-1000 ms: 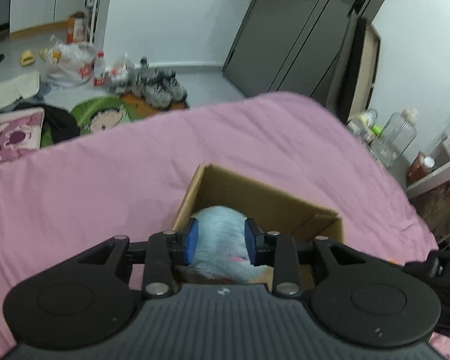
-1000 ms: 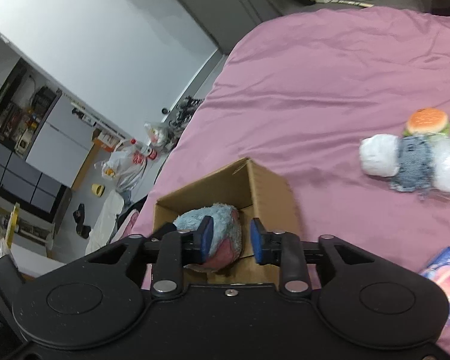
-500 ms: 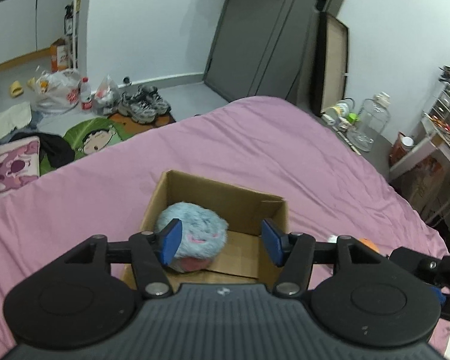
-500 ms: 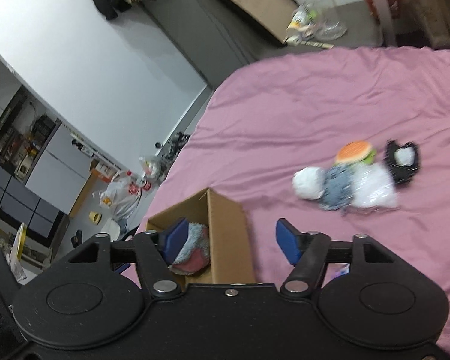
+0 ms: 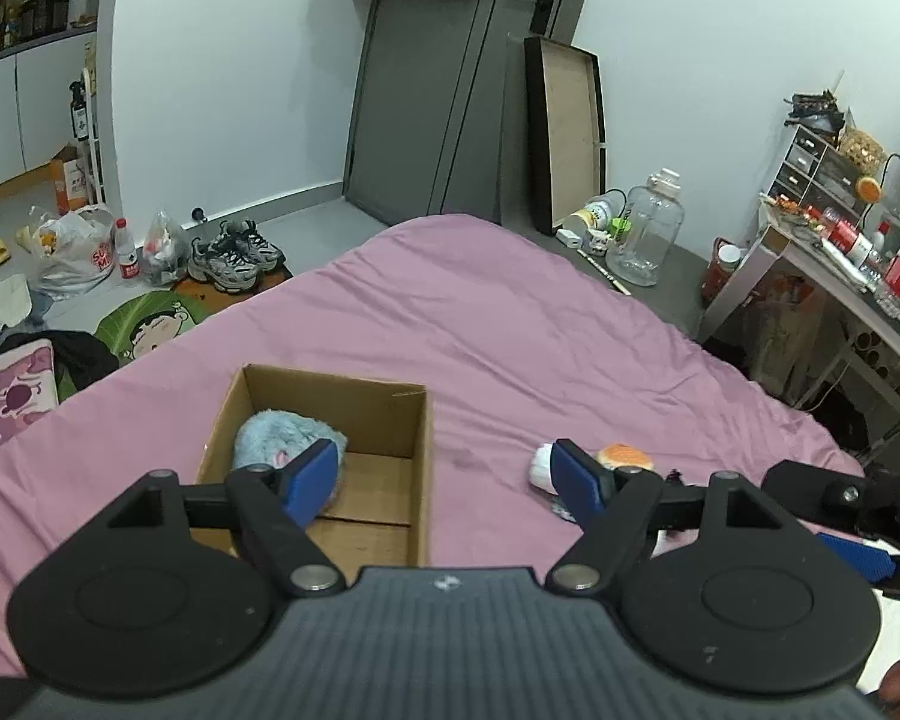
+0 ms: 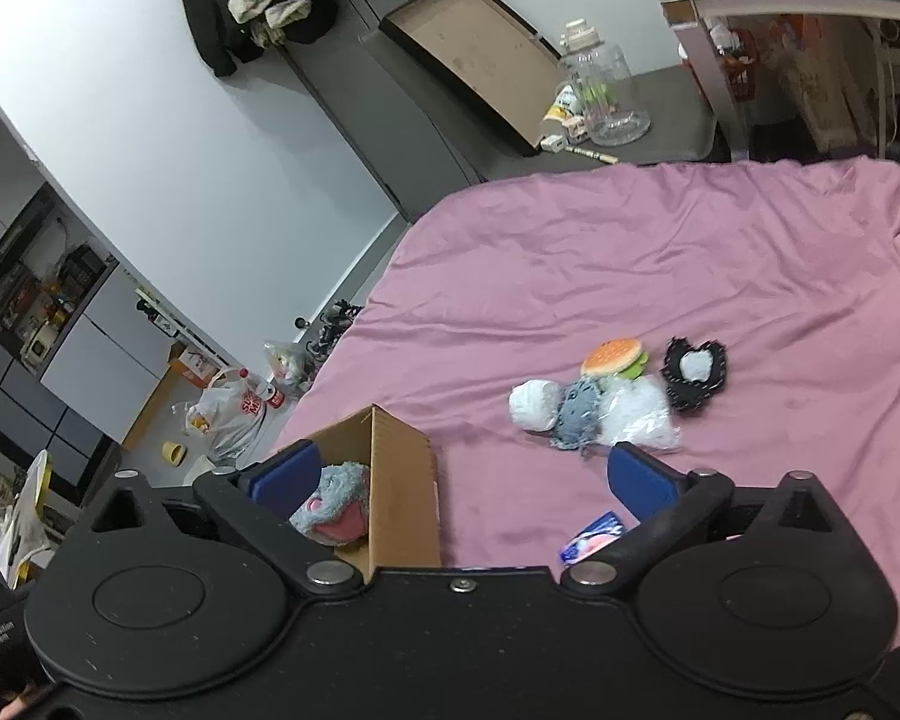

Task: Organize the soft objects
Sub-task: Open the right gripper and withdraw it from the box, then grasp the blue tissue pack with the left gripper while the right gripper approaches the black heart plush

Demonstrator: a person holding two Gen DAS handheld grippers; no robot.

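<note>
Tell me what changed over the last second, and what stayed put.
Both claws let go of the blue plush toy: the left claw and the right claw pulled back and up from the cardboard box, jaws opening, nothing between them. The toy stays inside the box. The hamburger plush and the soft items beside it lie unmoved on the pink bedsheet.

Cardboard box ahead-left of my left claw, plush toy inside it, cluster of soft items ahead-right on the bed.
</note>
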